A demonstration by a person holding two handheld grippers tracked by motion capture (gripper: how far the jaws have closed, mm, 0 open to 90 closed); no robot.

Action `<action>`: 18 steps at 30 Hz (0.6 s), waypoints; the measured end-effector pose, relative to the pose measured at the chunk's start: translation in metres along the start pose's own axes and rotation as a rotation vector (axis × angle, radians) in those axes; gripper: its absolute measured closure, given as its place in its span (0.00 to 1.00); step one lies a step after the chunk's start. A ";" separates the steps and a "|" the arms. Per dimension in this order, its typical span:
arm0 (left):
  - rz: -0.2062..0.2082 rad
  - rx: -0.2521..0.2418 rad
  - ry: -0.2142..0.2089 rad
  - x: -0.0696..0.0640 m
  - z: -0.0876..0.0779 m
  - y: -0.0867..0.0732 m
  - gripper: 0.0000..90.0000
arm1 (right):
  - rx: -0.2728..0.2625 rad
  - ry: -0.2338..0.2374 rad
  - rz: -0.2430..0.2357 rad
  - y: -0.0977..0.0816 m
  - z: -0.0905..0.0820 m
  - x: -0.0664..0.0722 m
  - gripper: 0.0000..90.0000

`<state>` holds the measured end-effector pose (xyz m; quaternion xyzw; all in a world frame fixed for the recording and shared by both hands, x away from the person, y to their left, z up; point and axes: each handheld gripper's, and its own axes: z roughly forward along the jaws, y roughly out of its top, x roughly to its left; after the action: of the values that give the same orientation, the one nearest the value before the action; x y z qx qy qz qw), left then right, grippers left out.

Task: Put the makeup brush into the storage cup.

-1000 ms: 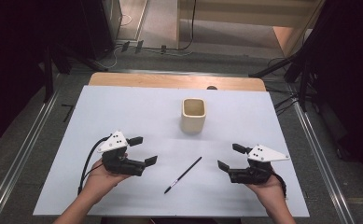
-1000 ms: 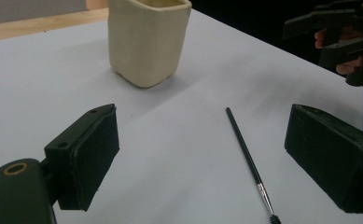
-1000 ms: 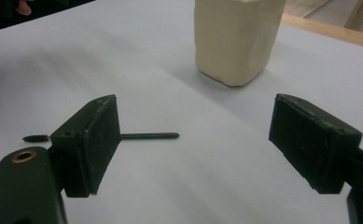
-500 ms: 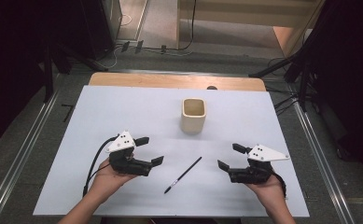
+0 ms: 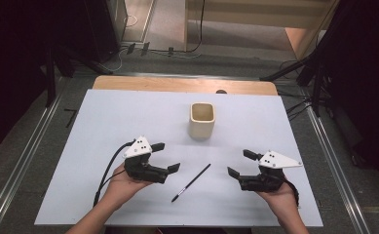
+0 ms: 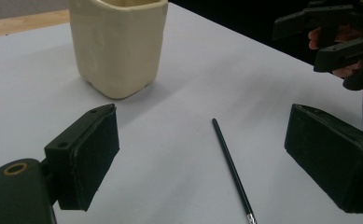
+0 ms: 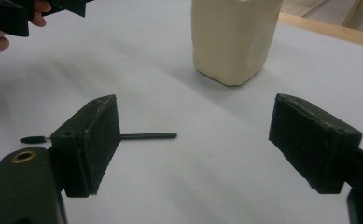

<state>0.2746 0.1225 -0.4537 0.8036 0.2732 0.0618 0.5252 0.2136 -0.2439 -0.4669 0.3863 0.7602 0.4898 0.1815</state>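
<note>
A thin black pen (image 5: 191, 183) lies slanted on the white table (image 5: 104, 122), between my two grippers. A cream square cup (image 5: 202, 120) stands upright behind it, mid-table. My left gripper (image 5: 166, 157) is open just left of the pen, with nothing between its jaws. In the left gripper view the pen (image 6: 231, 169) lies ahead between the jaws and the cup (image 6: 118, 44) stands beyond. My right gripper (image 5: 242, 163) is open to the pen's right, empty. The right gripper view has the pen (image 7: 146, 136) partly behind its left jaw, with the cup (image 7: 233, 37) farther off.
A wooden strip (image 5: 184, 85) runs along the table's far edge. Metal rails (image 5: 331, 156) flank both sides. Dark stands and cables sit on the floor beyond. White surface stretches all round the cup.
My left gripper has moved right and slightly forward, toward the pen. The right gripper, pen and cup have stayed where they were.
</note>
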 end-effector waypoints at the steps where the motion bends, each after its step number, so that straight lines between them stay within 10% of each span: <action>1: 0.000 0.000 0.000 0.000 0.000 0.000 0.11 | 0.000 0.000 0.000 0.000 0.000 0.000 0.20; 7: -0.002 -0.005 -0.005 -0.005 0.009 0.002 0.11 | 0.001 0.000 0.001 0.000 0.000 0.000 0.20; 18: 0.043 0.147 0.006 -0.020 0.019 0.021 0.11 | 0.010 -0.006 -0.001 0.000 -0.001 0.001 0.20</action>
<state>0.2731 0.0909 -0.4399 0.8455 0.2613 0.0553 0.4623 0.2125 -0.2437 -0.4669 0.3882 0.7623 0.4848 0.1819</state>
